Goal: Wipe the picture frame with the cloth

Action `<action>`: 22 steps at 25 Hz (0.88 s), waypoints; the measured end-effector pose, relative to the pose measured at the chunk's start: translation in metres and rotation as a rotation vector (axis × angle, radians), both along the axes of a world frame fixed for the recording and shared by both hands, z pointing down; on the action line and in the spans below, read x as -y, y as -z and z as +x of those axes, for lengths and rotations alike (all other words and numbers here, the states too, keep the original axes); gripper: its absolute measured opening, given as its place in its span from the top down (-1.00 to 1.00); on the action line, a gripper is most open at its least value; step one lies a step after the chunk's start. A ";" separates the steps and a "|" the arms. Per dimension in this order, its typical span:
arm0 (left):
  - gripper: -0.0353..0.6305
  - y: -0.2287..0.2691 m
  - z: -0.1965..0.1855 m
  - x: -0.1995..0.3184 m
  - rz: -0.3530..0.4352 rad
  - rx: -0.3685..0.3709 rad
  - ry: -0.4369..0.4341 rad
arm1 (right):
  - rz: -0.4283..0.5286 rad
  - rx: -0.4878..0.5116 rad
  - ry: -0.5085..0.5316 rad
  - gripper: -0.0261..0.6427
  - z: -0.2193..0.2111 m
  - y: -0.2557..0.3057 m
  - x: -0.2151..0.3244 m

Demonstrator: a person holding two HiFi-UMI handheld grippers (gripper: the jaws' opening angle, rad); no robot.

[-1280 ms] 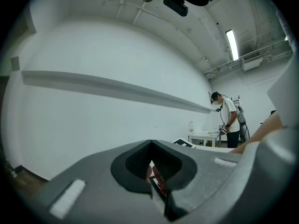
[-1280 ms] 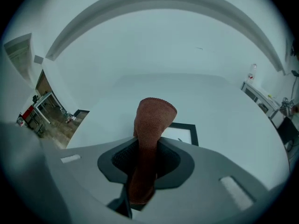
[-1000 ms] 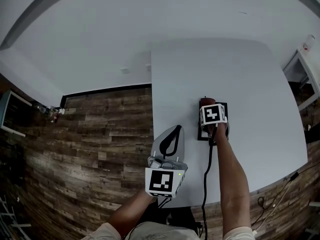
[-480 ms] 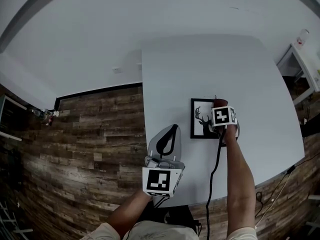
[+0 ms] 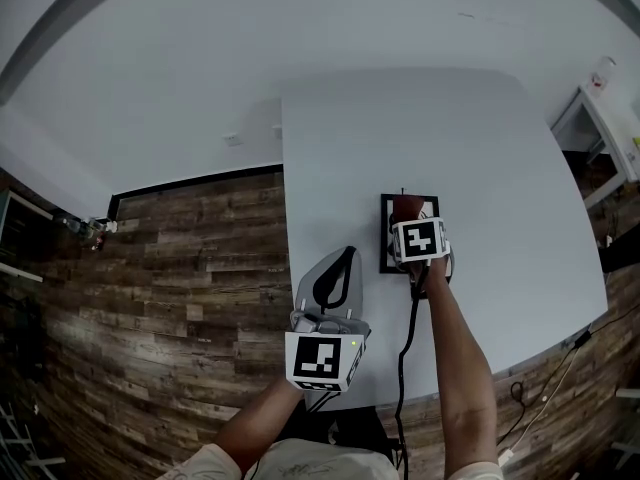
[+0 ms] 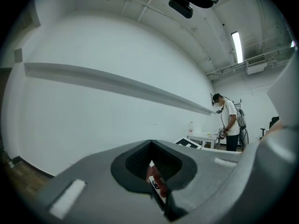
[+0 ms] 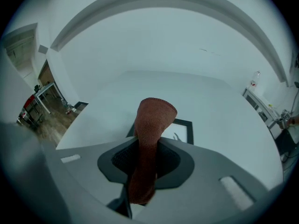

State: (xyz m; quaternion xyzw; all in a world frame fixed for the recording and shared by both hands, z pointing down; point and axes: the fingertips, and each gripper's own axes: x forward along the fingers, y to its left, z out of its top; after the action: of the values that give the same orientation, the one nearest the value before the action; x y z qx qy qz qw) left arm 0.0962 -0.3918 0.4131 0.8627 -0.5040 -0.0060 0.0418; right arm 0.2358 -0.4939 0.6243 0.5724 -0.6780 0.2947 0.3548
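Observation:
A black picture frame (image 5: 385, 234) with a white print lies flat on the white table (image 5: 500, 168). My right gripper (image 5: 408, 218) hovers right over it and hides most of it. It is shut on a rust-red cloth (image 5: 406, 206), whose folded end rests on the frame's far part. In the right gripper view the cloth (image 7: 152, 125) sticks up from the right gripper (image 7: 147, 171), with the frame (image 7: 181, 130) just behind. My left gripper (image 5: 340, 268) is held at the table's near left edge, away from the frame, jaws together. The left gripper (image 6: 154, 171) points up at a white wall.
A black cable (image 5: 405, 348) trails from the right gripper along my arm. Wooden floor (image 5: 180, 268) lies left of the table. A small white side table (image 5: 600, 98) stands at far right. A person (image 6: 229, 125) stands far off in the left gripper view.
Half a second ago the right gripper and cloth were on the frame's right side, with the deer print exposed. They have slid left across the frame and cover it now. The left gripper stayed put.

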 end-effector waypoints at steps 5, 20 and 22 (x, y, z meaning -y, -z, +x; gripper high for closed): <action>0.89 0.000 0.002 -0.003 -0.007 0.000 -0.001 | -0.035 -0.035 0.076 0.60 -0.038 -0.013 -0.007; 0.89 -0.006 0.011 -0.007 -0.028 -0.013 -0.020 | -0.085 -0.144 -0.070 0.60 0.053 -0.030 -0.025; 0.89 -0.007 0.012 -0.006 -0.033 -0.015 -0.023 | -0.095 -0.132 -0.106 0.60 0.067 -0.031 -0.028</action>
State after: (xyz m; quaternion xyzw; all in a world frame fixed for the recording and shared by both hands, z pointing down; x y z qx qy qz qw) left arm 0.1081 -0.3854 0.4205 0.8675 -0.4938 -0.0036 0.0600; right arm 0.3025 -0.4662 0.6553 0.6079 -0.6073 0.3067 0.4093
